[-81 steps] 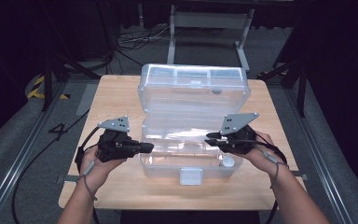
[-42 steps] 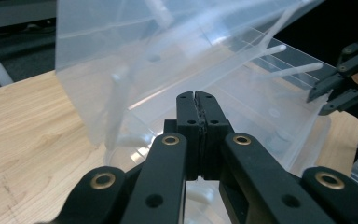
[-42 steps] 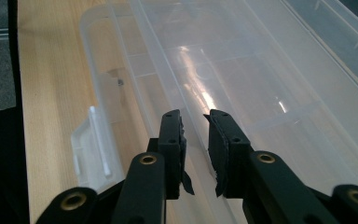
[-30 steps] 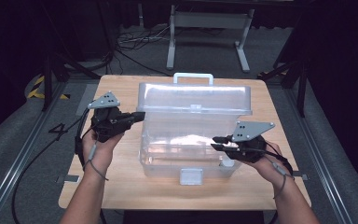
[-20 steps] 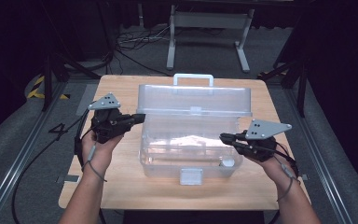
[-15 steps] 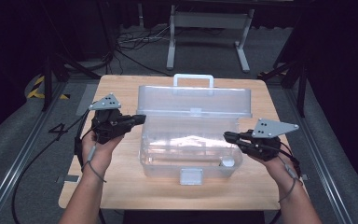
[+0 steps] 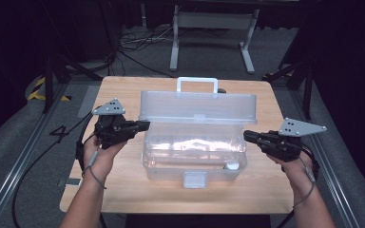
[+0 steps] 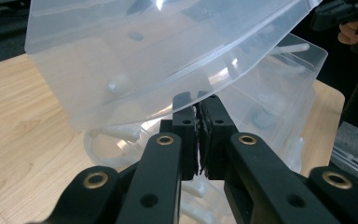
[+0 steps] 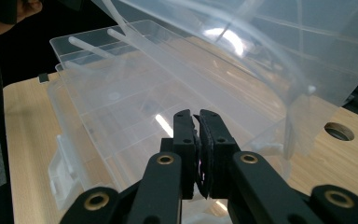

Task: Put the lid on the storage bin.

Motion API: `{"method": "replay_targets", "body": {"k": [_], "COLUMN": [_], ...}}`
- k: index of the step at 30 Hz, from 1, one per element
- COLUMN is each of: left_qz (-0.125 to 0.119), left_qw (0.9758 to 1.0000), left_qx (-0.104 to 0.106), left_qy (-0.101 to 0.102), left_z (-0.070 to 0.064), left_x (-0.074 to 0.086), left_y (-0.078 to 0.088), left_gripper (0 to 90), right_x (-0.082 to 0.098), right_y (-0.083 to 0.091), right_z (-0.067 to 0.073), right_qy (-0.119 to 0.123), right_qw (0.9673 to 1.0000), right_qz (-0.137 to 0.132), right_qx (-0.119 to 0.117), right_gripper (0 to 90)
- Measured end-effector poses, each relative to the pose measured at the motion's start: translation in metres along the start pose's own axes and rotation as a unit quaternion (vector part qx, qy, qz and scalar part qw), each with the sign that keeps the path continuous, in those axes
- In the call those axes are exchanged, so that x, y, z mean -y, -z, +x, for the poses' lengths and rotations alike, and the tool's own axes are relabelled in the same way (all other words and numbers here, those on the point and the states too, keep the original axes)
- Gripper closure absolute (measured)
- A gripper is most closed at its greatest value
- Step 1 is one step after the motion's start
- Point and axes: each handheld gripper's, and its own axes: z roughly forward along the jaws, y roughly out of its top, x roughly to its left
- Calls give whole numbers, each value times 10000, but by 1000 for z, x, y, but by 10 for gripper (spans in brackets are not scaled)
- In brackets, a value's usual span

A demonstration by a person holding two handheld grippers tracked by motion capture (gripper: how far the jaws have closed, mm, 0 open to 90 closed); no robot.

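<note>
A clear plastic toolbox (image 7: 195,147) sits in the middle of a wooden table (image 7: 123,190), its hinged lid (image 7: 197,107) half raised. The left gripper (image 7: 142,126) touches the lid's left end, jaws pressed together with nothing between them. The right gripper (image 7: 248,136) hovers just beside the box's right end, jaws together and empty.

Wooden table (image 7: 123,90) on grey floor (image 7: 24,137), dark room.
</note>
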Motion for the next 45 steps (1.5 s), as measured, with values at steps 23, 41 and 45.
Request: {"method": "replay_targets", "body": {"k": [23,41,45], "left_qz": [320,663,782], "left_qw": [9994,9976,9969], "left_qx": [109,147,25], "left_qy": [95,117,129], "left_z": [-1,2,3], "left_x": [9,17,19], "left_y": [1,15,22], "left_gripper": [857,799,792], "right_x": [3,-3,-3], "right_y": [6,7,7], "right_z": [-11,-12,-13], "right_qy": [-260,-90,-75], "right_qw": [9997,9991,9989], "right_qz": [17,377,408], "right_qx": [35,-167,-201], "right_gripper": [853,851,851]}}
